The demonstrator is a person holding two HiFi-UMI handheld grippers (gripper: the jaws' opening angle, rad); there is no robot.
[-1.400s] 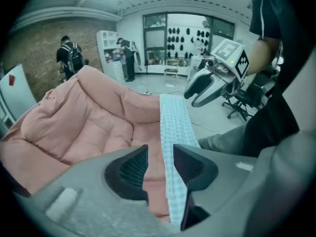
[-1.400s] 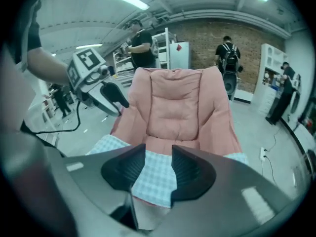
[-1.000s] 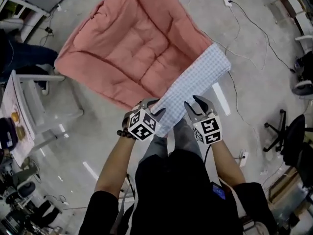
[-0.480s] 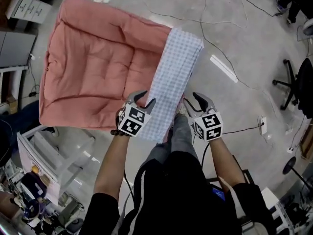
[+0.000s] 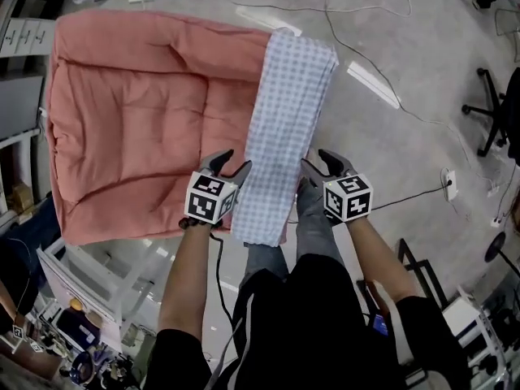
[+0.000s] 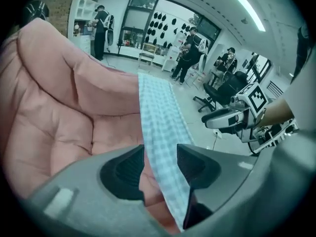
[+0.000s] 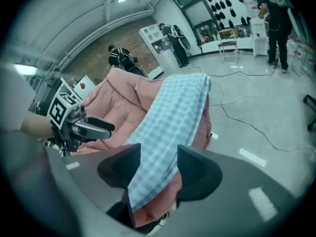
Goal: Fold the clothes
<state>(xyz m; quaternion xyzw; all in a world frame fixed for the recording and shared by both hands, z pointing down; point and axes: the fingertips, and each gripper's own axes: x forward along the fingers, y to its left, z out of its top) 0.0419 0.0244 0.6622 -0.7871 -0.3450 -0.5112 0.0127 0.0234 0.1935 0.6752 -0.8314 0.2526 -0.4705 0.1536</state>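
A pink quilted mat [image 5: 130, 112] lies spread on the grey floor [image 5: 406, 47]. A blue-and-white checked cloth [image 5: 288, 112], folded into one long narrow strip, lies along the mat's right-hand edge as the person faces it. The strip's far end reaches the mat's far right corner. Its near end hangs over the mat's near edge, right in front of the person's legs.

The person stands at the mat's near edge with both grippers down at that near end of the cloth. The left gripper [image 5: 234, 162] sits at the cloth's left border, over the mat, pointing down and away. Its jaws have just been opening and now stand a modest way apart. A band of the checked cloth runs through the gap, and the jaws do not pinch it.

The right gripper [image 5: 315, 162] sits at the cloth's right border, just off the mat's right side. Its jaws have just been opening too and stand a little wider. The cloth shows across the gap and behind both jaws, lying loose rather than clamped.

Cables [image 5: 366, 63] trail over the floor past the mat's far and right sides. An office chair [image 5: 494, 108] stands well off to the mat's right. In the left gripper view, several people [image 6: 186, 48] stand well beyond the mat's far end.
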